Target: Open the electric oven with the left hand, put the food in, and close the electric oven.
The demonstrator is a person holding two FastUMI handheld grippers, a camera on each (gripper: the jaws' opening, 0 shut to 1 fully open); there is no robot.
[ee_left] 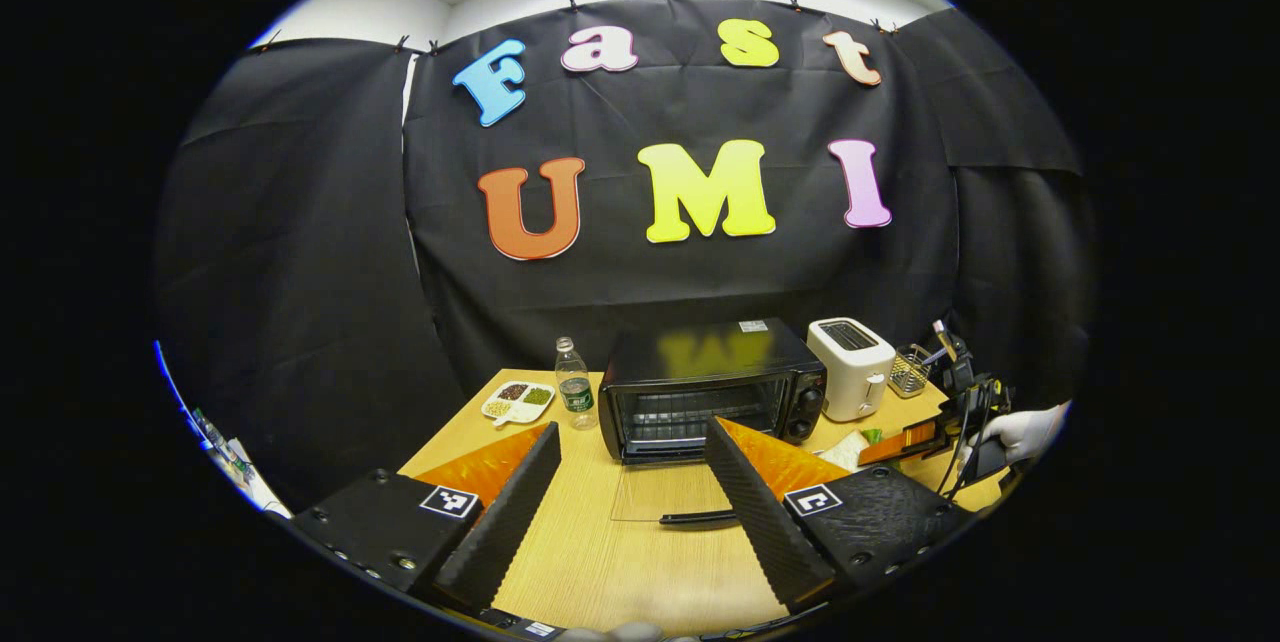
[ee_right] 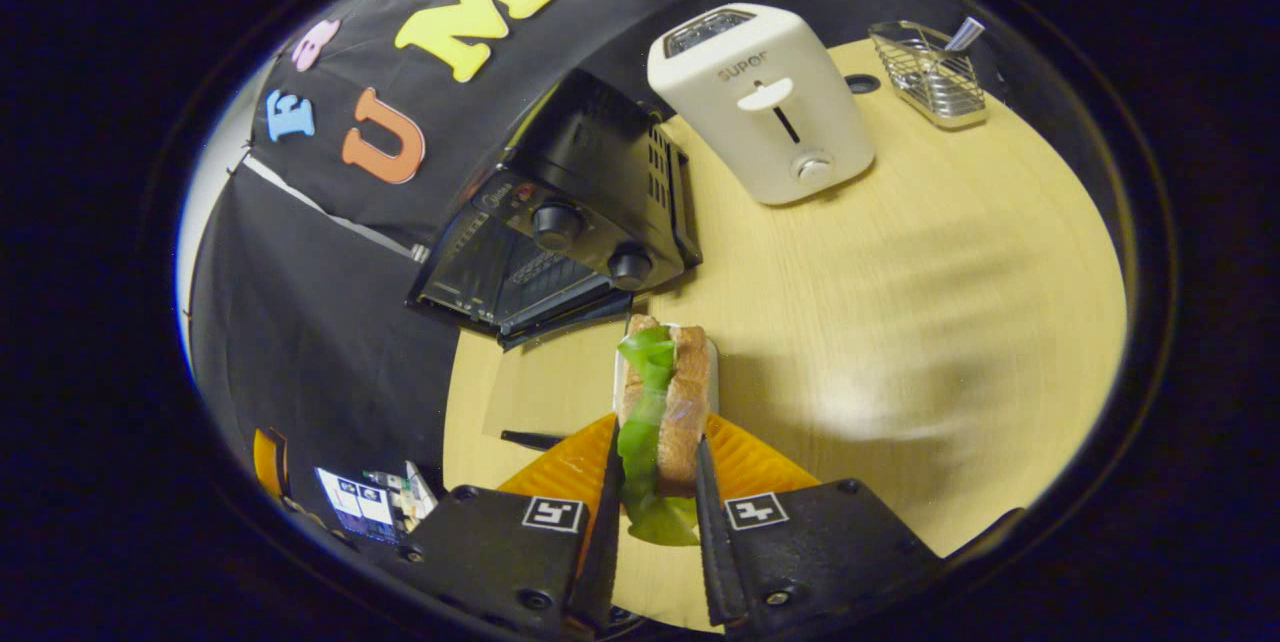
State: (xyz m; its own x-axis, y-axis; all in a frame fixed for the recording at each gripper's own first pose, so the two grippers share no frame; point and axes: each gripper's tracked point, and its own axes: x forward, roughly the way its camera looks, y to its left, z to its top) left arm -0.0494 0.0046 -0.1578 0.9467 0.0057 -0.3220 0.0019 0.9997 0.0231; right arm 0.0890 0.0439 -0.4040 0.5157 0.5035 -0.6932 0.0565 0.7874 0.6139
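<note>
The left gripper [ee_left: 630,512] is hovering with jaws wide apart, facing the electric oven [ee_left: 710,387] at 12 o'clock, its glass door lying open on the bench [ee_left: 600,562]. The right gripper [ee_right: 655,512] is clamping the sandwich [ee_right: 662,402] (lettuce showing), oven at 11 o'clock.

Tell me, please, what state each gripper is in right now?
Left gripper: open, holding nothing, facing the open electric oven.
Right gripper: shut on the sandwich, above the table.
</note>
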